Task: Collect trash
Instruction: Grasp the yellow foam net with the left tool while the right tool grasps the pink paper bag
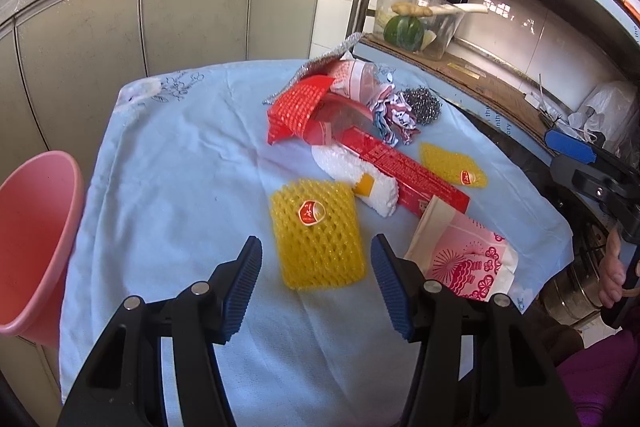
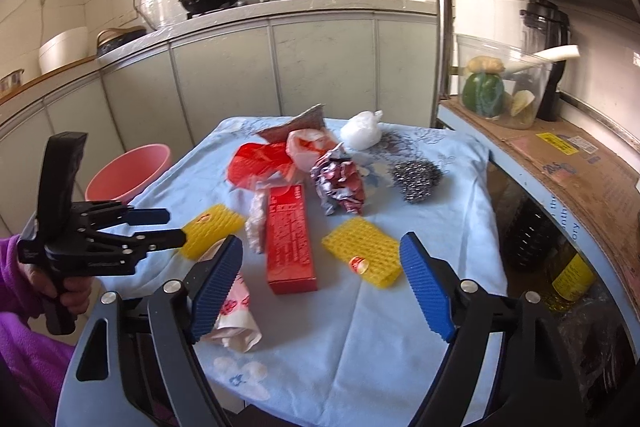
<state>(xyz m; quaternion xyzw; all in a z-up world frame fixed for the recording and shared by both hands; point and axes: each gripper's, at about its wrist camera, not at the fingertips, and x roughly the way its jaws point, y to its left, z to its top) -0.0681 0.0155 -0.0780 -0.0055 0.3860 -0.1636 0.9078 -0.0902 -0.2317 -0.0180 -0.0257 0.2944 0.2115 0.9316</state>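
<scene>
Yellow foam net (image 1: pixel 316 231) at twelve o'clock of the released left claw (image 1: pixel 316 279): light, soft, crushable; pinch across its edges; right claw (image 2: pixel 322 291) released.

From my feed the pink basin (image 1: pixel 36 247) left of the left tongs (image 1: pixel 316 267) runs off the frame edge. The pink printed bag (image 2: pixel 236 311) sits half behind my right tongs' (image 2: pixel 320 279) left finger. Print on the red box (image 2: pixel 290 243) ahead is too small to read. The white foam sheet (image 1: pixel 360 179) disappears under that box.
</scene>
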